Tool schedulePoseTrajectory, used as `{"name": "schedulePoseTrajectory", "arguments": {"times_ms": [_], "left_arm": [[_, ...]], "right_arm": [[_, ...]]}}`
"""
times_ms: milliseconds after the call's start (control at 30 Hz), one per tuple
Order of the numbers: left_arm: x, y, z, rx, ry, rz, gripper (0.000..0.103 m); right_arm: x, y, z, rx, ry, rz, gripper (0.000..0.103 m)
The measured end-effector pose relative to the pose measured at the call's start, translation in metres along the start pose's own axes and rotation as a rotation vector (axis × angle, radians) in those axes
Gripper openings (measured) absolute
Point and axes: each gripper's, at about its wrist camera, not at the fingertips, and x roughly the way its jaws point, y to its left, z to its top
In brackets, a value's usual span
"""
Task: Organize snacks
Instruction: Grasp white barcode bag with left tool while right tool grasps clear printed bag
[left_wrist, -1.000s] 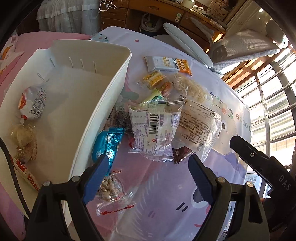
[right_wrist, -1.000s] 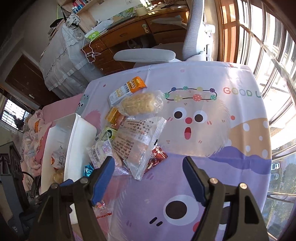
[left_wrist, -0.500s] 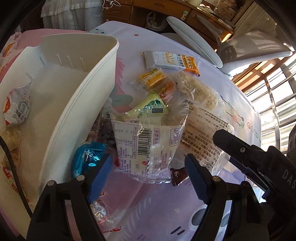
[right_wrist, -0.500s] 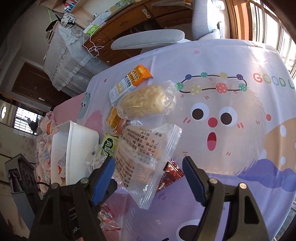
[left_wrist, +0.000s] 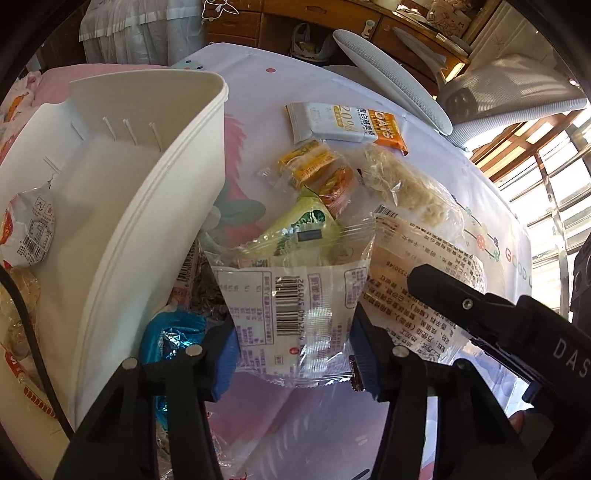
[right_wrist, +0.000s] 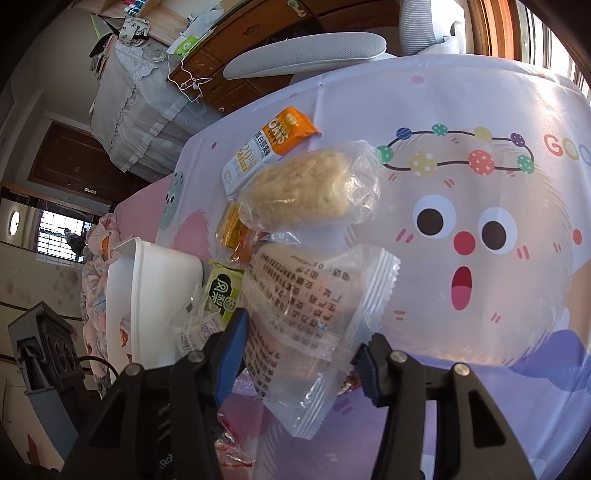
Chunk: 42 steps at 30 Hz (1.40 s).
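A pile of snack packets lies on the cartoon tablecloth beside a white bin (left_wrist: 122, 229). My left gripper (left_wrist: 295, 354) is open, its blue pads on either side of a white barcoded packet (left_wrist: 291, 314) at the pile's near edge. My right gripper (right_wrist: 301, 354) is open around a clear packet with printed text (right_wrist: 310, 321), which also shows in the left wrist view (left_wrist: 417, 291). The right gripper's black finger (left_wrist: 480, 310) lies over that packet in the left wrist view. The bin holds a few wrapped snacks (left_wrist: 29, 236).
Other packets in the pile: an orange-and-white oat bar (right_wrist: 269, 147), a clear bag of yellow noodle cake (right_wrist: 310, 192), small orange packets (left_wrist: 314, 166), a green packet (right_wrist: 221, 291), a blue foil one (left_wrist: 170, 339). A grey chair (right_wrist: 306, 55) stands behind the table.
Both grippers have moved forward and down onto the pile. The barcoded packet now sits between the left pads and the clear text packet between the right pads. Both jaws have narrowed somewhat.
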Motion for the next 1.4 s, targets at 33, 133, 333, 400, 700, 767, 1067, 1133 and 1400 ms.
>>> {"name": "schedulePoseTrajectory", "arguments": {"times_ms": [33, 133, 333, 400, 700, 767, 1067, 1133, 1400], "left_arm": [[-0.001, 0.0, -0.001, 0.006, 0.0, 0.0, 0.05], [-0.002, 0.0, -0.001, 0.021, 0.006, 0.004, 0.048], [-0.007, 0.002, -0.002, 0.031, 0.016, -0.006, 0.047], [-0.01, 0.001, -0.003, 0.044, 0.021, -0.007, 0.047], [-0.033, 0.001, -0.011, 0.099, 0.044, -0.029, 0.047], [-0.041, 0.0, -0.013, 0.115, 0.04, -0.033, 0.047], [-0.079, -0.002, -0.026, 0.206, 0.047, -0.054, 0.047], [-0.089, -0.002, -0.029, 0.228, 0.047, -0.06, 0.047], [-0.136, 0.012, -0.039, 0.289, 0.046, -0.08, 0.047]], "right_arm": [[0.0, -0.001, 0.001, 0.002, -0.001, 0.003, 0.051], [-0.001, -0.001, 0.001, 0.005, -0.003, 0.005, 0.049], [-0.006, 0.003, 0.0, -0.003, -0.011, 0.002, 0.044], [-0.007, 0.005, -0.001, -0.006, -0.015, 0.0, 0.043], [-0.026, 0.022, -0.009, -0.059, -0.035, -0.038, 0.037], [-0.031, 0.025, -0.012, -0.074, -0.042, -0.043, 0.036], [-0.057, 0.043, -0.029, -0.134, -0.076, -0.085, 0.034], [-0.066, 0.048, -0.035, -0.154, -0.087, -0.101, 0.034], [-0.098, 0.064, -0.058, -0.207, -0.11, -0.183, 0.034]]}}
